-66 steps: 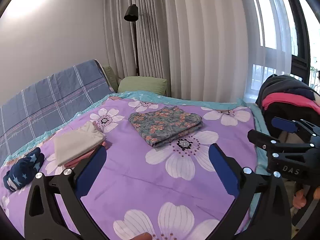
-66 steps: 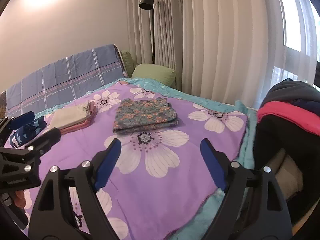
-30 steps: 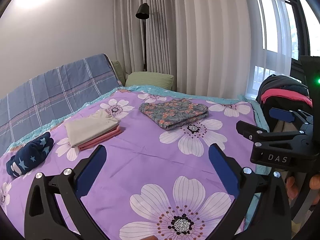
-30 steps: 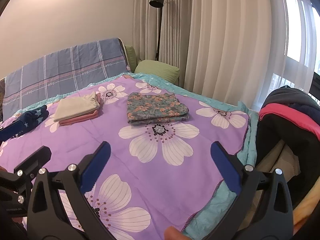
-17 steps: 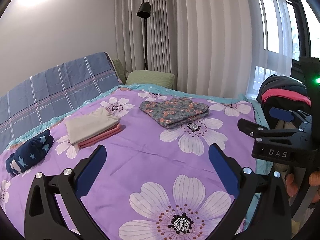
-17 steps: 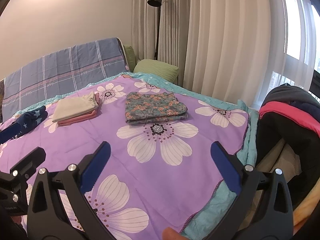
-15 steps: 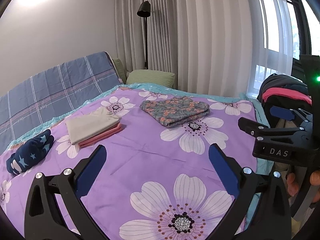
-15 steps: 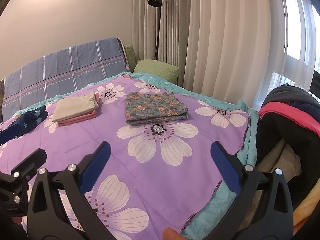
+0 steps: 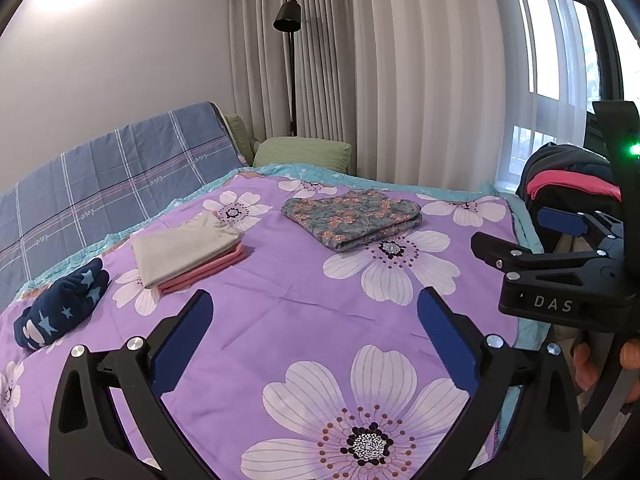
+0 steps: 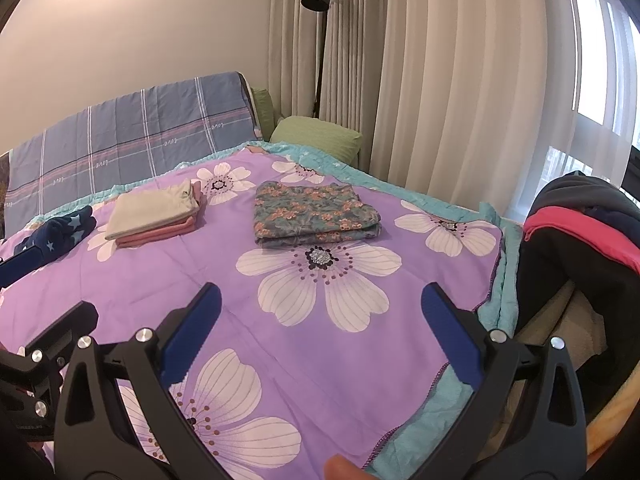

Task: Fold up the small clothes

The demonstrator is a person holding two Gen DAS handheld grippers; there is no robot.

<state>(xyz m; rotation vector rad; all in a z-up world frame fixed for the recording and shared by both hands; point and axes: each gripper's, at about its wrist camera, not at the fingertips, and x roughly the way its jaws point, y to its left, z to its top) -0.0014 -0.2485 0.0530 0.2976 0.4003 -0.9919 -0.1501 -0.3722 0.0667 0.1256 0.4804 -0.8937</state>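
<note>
The left hand-held gripper (image 9: 310,312) is a matte black frame with triangular cut-outs, silver screw heads and two blue pads on its fingers (image 9: 182,332). The right hand-held gripper (image 10: 318,308) has the same black frame, blue pads and silver screws. Seen from the left wrist view, its side bears white letters "DAS", a green light glows above, and bare skin-toned fingertips (image 9: 632,354) wrap its handle.

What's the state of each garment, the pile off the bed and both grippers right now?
Floral garment: folded, flat on the bedspread.
Beige garment: folded, stacked on the pink one.
Pink garment: folded, under the beige one.
Star-print garment: rolled or bunched, near the bed's edge.
Clothes pile: unfolded, heaped beside the bed.
Left gripper: open, empty.
Right gripper: open, empty.
</note>
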